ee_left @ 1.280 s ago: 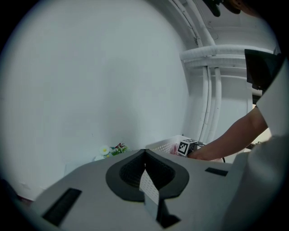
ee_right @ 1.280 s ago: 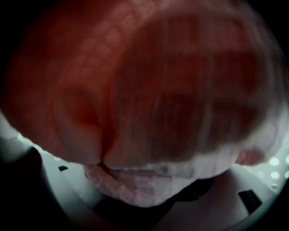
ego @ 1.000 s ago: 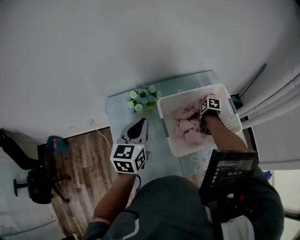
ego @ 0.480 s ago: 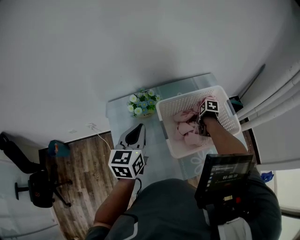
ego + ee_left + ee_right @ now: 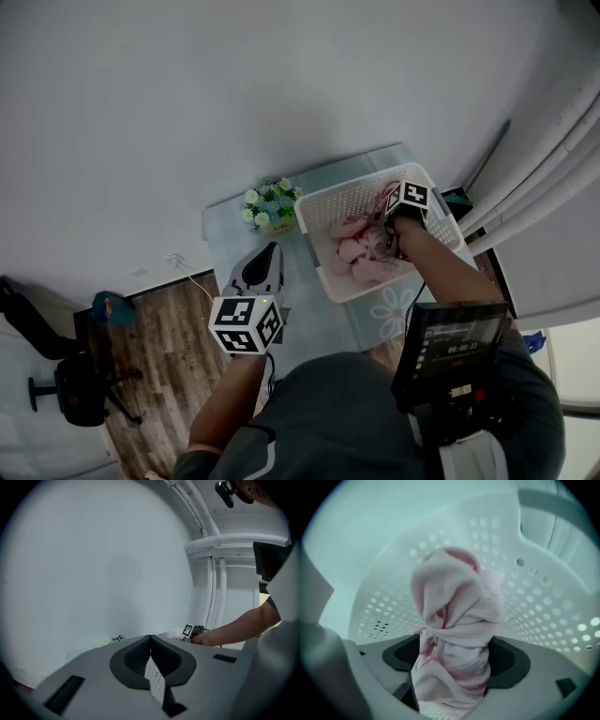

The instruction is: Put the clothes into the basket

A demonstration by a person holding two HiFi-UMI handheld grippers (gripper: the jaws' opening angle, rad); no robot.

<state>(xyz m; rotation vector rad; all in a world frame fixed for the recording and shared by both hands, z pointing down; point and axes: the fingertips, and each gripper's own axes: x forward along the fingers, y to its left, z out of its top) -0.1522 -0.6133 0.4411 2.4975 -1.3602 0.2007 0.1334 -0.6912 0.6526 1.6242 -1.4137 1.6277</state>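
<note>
The white perforated basket (image 5: 322, 204) stands on a glass table, and pink clothes (image 5: 352, 253) lie bunched inside it. My right gripper (image 5: 384, 236) points steeply down into the basket, beneath its marker cube. In the right gripper view its jaws have just been opening and stand wide. A twisted pink cloth (image 5: 451, 606) rises between them, resting against the basket wall (image 5: 534, 603). The right gripper (image 5: 452, 645) is open around that cloth. My left gripper (image 5: 269, 251) hovers over the table to the left of the basket. Seen from its own camera, the left gripper (image 5: 150, 637) is shut and empty.
A small pot of flowers (image 5: 268, 206) sits at the table's back left corner. White pipes (image 5: 525, 192) run down the wall on the right. The glass table (image 5: 314, 314) ends near my body. On the wooden floor to the left stand an office chair (image 5: 67, 394) and a blue object (image 5: 111, 307).
My right gripper has lifted a little inside the basket with pink cloth still between its jaws. My left gripper has drifted slightly upward, still shut.
</note>
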